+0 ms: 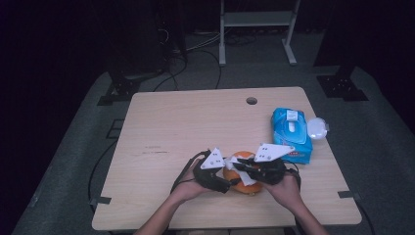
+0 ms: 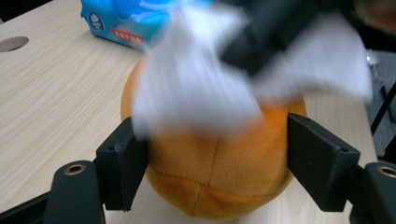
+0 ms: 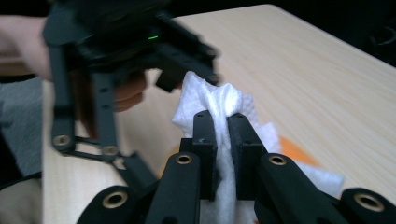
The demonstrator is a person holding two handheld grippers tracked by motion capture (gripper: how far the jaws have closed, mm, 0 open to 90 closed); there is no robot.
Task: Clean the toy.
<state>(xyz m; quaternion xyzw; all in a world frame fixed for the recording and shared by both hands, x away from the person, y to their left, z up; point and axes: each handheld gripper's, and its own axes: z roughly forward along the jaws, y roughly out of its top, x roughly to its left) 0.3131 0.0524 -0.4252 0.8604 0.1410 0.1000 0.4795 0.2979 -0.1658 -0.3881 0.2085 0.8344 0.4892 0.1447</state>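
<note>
I have the round orange plush ball (image 2: 219, 177) sitting on the light wooden table (image 1: 171, 127), near its front edge and between my 2 hands. My left gripper (image 2: 217, 154) has its 2 black jaws set against the ball's sides, 1 on each flank, and the pads press on the plush. My right gripper (image 3: 222, 140) is pinched tight on a crumpled white wipe (image 3: 219, 100), its jaws nearly together with the cloth bunched between them. That wipe lies over the top of the ball, and in the left gripper view it is blurred and covers the ball's upper half, so I cannot make out the surface beneath it. The right gripper crosses above the ball and blocks my sight of its far side. Off to the right sits a blue soft pack of wet wipes (image 1: 291, 133), well apart from the ball, with a small clear round lid (image 1: 317, 128) touching its right edge. A round cable hole (image 1: 251, 101) lies near the table's far edge.
</note>
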